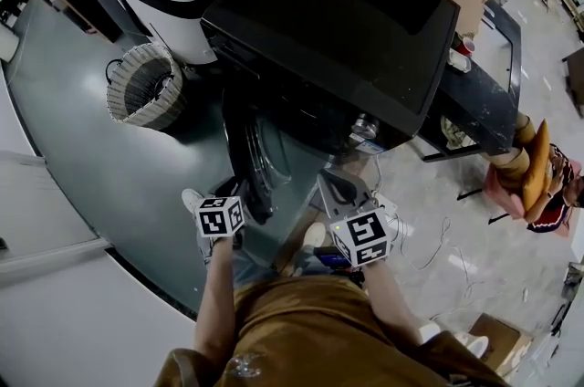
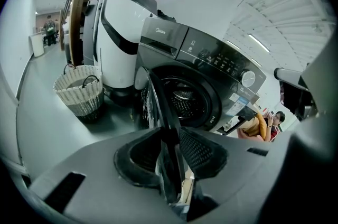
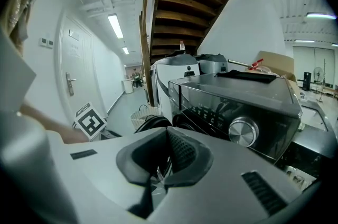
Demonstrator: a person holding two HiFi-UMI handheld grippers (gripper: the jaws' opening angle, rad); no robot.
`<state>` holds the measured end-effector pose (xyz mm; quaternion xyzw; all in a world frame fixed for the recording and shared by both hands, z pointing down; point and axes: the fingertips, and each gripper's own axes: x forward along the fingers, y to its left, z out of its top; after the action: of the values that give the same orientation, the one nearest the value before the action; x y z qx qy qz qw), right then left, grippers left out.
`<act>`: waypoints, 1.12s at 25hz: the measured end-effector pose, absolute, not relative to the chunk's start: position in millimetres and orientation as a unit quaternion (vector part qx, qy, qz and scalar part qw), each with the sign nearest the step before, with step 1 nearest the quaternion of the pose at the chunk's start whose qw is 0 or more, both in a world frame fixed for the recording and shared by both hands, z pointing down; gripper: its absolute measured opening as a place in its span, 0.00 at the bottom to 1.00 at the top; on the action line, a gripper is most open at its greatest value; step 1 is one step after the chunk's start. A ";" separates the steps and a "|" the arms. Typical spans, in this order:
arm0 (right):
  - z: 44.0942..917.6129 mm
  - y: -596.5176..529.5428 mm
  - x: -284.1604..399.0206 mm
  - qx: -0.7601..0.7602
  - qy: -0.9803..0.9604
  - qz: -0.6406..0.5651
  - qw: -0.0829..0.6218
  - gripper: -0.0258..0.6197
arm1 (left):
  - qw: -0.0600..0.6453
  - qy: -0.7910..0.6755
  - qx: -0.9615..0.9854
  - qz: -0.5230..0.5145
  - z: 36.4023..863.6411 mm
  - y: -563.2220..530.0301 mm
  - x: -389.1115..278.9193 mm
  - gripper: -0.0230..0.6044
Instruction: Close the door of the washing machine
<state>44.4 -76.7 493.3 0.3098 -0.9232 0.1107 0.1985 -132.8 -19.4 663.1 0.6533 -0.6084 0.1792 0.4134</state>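
A person's left hand-held gripper (image 2: 170,138) is clamped on the rim of an open washing machine door (image 2: 158,102).

Low in the centre of the left gripper view, the jaws close on the door's near edge. The right hand-held gripper (image 3: 166,136), low centre of its own view, has its jaws together and empty. The door stands upright and edge-on, a thin dark strip rising from the jaws to mid-frame. Its long axis is vertical, its free edge points at the camera and its inner face turns right toward the drum opening (image 2: 185,101). The washing machine (image 2: 211,67) fills centre right, and a woven basket (image 2: 80,92) sits on the floor (image 2: 47,130) at left. To close it well, I judge the grip should follow the door's arc rightward about its hinge rather than push straight. It should let go before the rim meets the front, then press until the latch catches.
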 end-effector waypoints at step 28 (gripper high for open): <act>484.0 -93.1 119.3 0.373 -0.902 0.116 0.183 0.06 | 0.434 -0.544 0.698 0.169 659.8 -73.3 -54.4 0.24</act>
<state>119.3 -93.1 484.0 0.3730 -0.9022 0.1163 0.1827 -54.4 -73.3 659.8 0.6977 -0.5444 0.1691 0.4339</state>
